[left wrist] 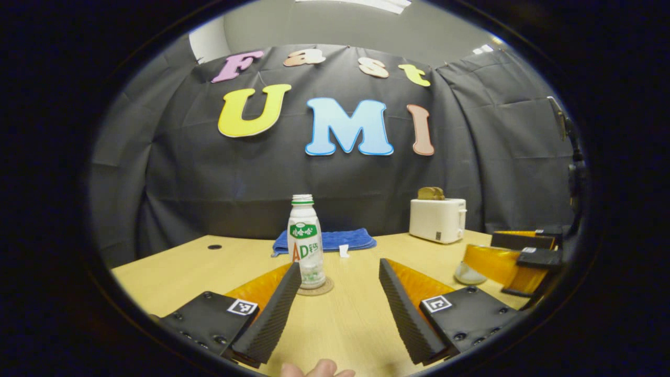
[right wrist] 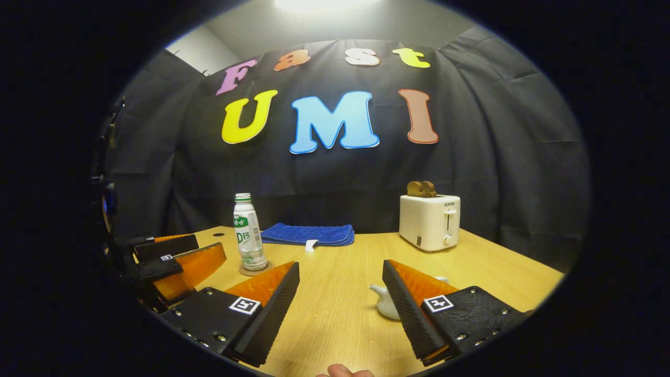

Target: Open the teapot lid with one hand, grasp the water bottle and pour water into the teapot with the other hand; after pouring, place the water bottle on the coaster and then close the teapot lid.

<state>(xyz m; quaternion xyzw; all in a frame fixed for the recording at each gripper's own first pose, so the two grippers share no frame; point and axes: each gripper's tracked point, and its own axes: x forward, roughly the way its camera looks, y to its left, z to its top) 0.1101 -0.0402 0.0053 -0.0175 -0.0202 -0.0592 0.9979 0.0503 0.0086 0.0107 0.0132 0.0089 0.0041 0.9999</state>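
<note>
Ribbed pads of the left gripper (left wrist: 340,309) stand apart, empty; the right gripper (right wrist: 340,309) likewise gapes. Just past the left one, at 11 o'clock, the water bottle (left wrist: 305,241) stands uncapped on its coaster (left wrist: 315,289). The teapot (right wrist: 386,302) peeks from behind the right one at 1 o'clock; its lid is hidden, so approach slowly, squarely from above

Left gripper (left wrist: 340,314) and right gripper (right wrist: 340,314) gape, holding nothing.

Print stands on the bottle (left wrist: 305,241), the toaster (right wrist: 430,222) and my square code tags (right wrist: 438,302) — none I can read surely.
</note>
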